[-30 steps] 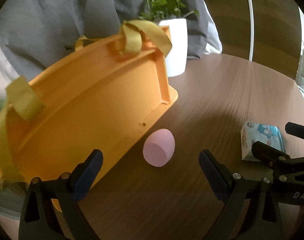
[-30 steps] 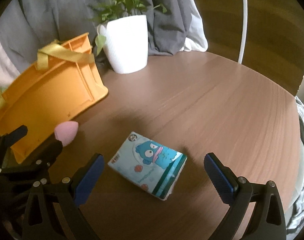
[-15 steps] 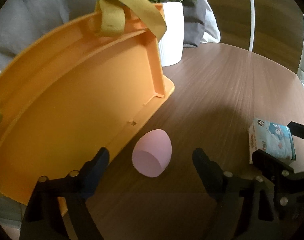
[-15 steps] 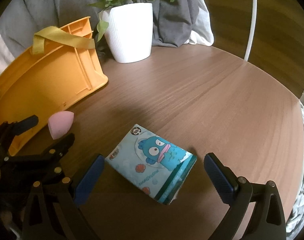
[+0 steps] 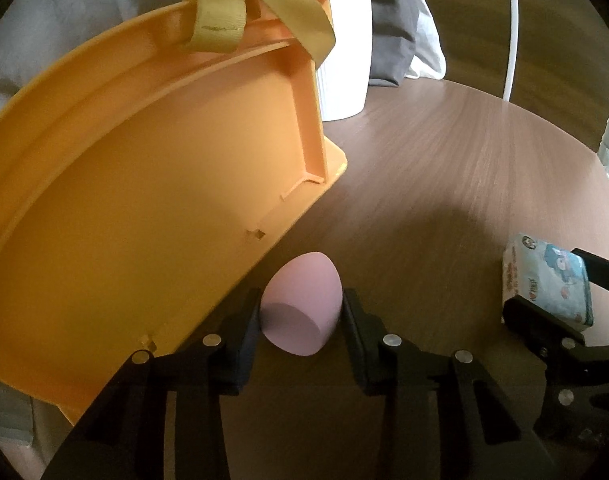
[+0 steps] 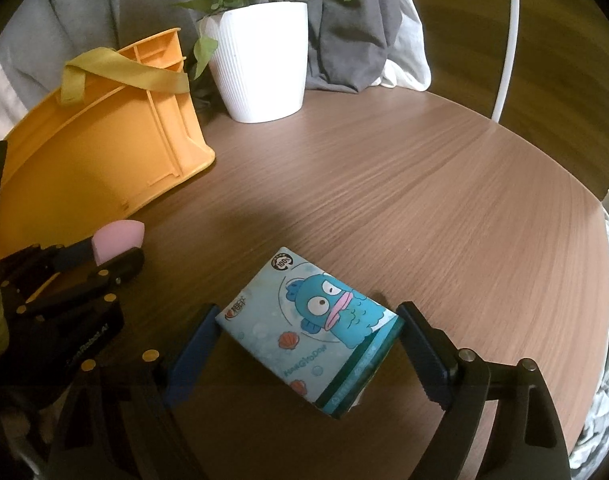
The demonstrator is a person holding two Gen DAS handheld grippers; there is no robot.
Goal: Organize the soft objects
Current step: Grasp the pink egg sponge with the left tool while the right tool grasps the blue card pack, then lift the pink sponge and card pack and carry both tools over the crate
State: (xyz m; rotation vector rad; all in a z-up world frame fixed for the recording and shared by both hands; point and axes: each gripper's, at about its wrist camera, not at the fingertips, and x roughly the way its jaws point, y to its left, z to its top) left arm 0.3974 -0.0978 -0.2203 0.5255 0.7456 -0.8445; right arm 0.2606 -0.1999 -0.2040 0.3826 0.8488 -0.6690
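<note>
Round wooden table (image 6: 404,184) fills both views. Orange basket (image 5: 136,200), yellow strap handles, upper left of left-wrist frame; white plant pot (image 6: 264,64) behind it. Tissue pack (image 6: 316,336), lower centre of right-wrist frame, clamped between the right gripper (image 6: 308,356) pads. Pink sponge (image 5: 300,308), lower centre, pinched by left gripper (image 5: 302,320), beside basket edge.

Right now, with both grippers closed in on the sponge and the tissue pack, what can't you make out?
- Orange basket inside: both views show only its outer wall, contents hidden.
- Pink sponge underside: left wrist view, can't tell whether it's lifted.
- Tissue pack near end: right wrist view, lost in shadow between the right gripper fingers.
- Left gripper pad contact: too dark.
</note>
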